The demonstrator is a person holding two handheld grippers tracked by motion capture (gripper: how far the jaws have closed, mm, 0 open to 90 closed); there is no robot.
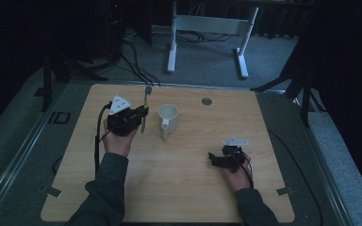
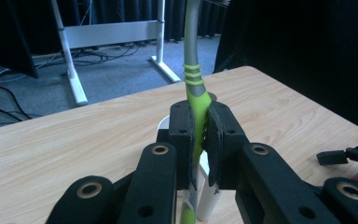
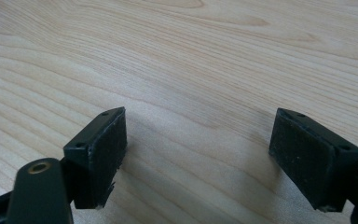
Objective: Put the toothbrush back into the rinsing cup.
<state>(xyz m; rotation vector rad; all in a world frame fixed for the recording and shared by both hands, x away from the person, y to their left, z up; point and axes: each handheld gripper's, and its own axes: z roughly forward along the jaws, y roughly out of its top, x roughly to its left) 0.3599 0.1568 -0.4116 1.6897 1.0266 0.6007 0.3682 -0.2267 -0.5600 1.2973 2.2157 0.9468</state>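
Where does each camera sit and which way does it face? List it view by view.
High view: above the person's side, looking forward and down on the table; both forearms, left gripper, right gripper.
Left gripper view: rides the left gripper, facing across the table; jaws shut on the toothbrush.
Right gripper view: rides the right gripper, facing down at the wood; jaws apart.
Shared: high and left gripper views show toothbrush and mug.

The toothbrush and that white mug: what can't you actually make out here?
- Toothbrush head: cut off by the top edge in the left gripper view; too small and dim in the high view.
- Mug inside: too dark and small in the high view; the left claw hides most of it in its own view.
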